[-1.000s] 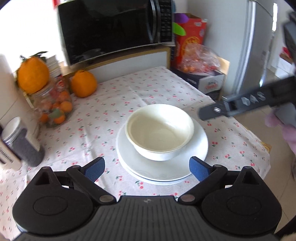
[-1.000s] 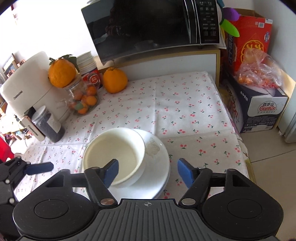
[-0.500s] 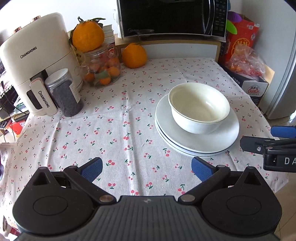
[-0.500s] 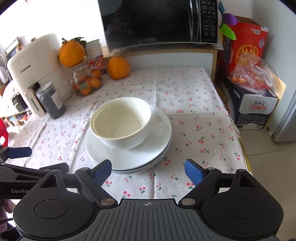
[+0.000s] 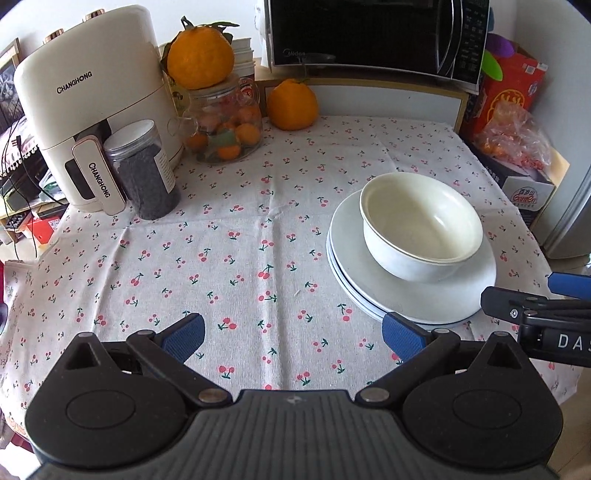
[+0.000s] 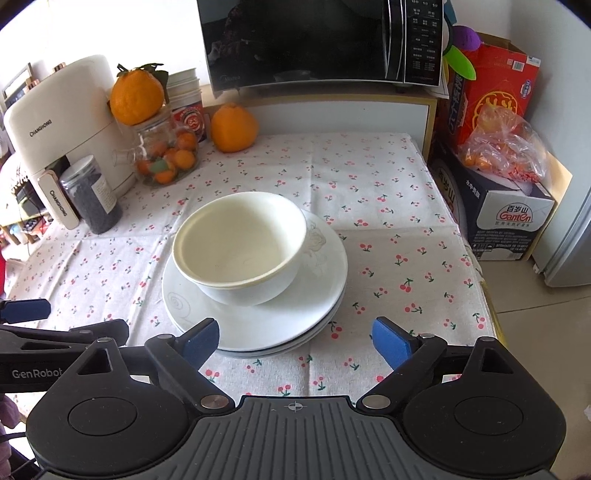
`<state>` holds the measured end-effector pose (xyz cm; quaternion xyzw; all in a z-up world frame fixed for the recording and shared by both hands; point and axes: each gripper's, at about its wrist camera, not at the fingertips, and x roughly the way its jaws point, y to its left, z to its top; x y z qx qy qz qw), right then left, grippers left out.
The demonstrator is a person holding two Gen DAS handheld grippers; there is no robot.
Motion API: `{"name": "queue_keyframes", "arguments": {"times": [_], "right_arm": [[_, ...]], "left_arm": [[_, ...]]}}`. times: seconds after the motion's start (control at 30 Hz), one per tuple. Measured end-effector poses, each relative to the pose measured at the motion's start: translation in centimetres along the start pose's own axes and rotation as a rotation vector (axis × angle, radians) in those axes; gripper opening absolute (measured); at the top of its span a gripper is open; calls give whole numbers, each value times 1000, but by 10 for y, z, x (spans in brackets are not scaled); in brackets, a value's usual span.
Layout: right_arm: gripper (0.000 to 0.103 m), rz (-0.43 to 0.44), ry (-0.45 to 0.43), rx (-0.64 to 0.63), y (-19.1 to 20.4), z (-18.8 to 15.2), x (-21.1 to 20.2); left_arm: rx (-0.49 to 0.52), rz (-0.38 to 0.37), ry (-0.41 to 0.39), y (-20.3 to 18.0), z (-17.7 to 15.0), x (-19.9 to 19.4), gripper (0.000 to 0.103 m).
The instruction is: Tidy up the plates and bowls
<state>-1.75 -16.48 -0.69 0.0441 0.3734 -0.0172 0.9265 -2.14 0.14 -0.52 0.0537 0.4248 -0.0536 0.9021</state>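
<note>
A white bowl (image 5: 421, 225) stands upright on a stack of white plates (image 5: 369, 291) on the cherry-print tablecloth. In the left wrist view the stack lies right of centre. My left gripper (image 5: 293, 336) hangs open over bare cloth, its right pad just short of the plates' near rim. In the right wrist view the bowl (image 6: 240, 243) and plates (image 6: 258, 325) sit just ahead. My right gripper (image 6: 295, 341) is near their front edge, its jaws still opening, with nothing between them. Each gripper shows at the side of the other's view.
A white air fryer (image 5: 92, 110), a dark jar (image 5: 144, 170) and a glass jar of small oranges (image 5: 225, 125) line the far left. A loose orange (image 5: 291, 103) and a microwave (image 5: 369, 33) stand behind. Boxes (image 6: 509, 206) sit past the table's right edge.
My right gripper has drawn back from the bowl, where its left finger was inside the rim, and its jaws have widened. My left gripper has swung left, so the bowl moved from centre to the right.
</note>
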Motion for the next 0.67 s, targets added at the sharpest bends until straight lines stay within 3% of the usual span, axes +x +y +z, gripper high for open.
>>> {"name": "queue_keyframes", "arguments": {"times": [0.67], "right_arm": [[92,1,8,-7,5,3,6]], "left_arm": [[2,-1,2,3,3,3,102]]}}
